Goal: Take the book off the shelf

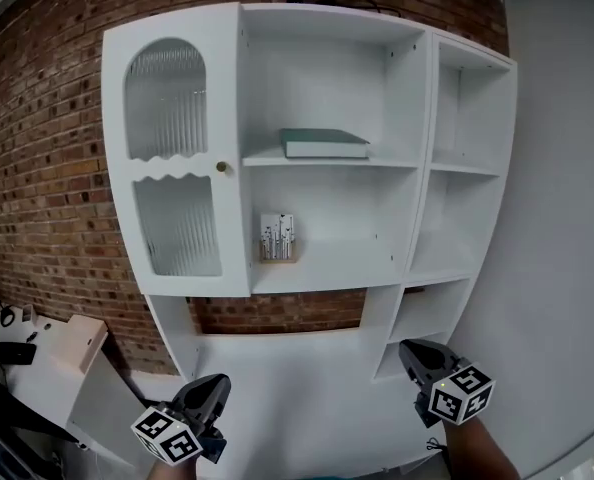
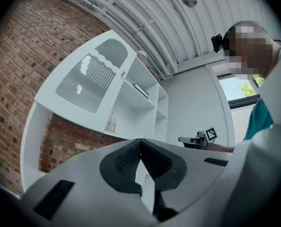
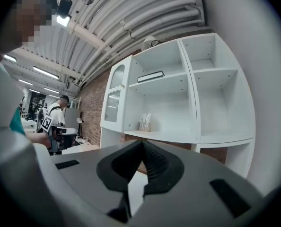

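Grey jaws on both tools are pressing together with nothing between them. The left gripper (image 1: 213,383) is hovering low at the left of the head view and the right gripper (image 1: 413,349) low at the right, both well short of the white shelf unit (image 1: 327,268). Further off, a small pale box with dark print (image 1: 277,238) is standing on the lower middle shelf, just beside the ribbed-glass door (image 1: 177,223) with its brass knob (image 1: 221,168). One shelf higher, the teal book (image 1: 324,143) is lying flat, untouched. Behind everything, a red brick wall (image 1: 47,168) is showing.
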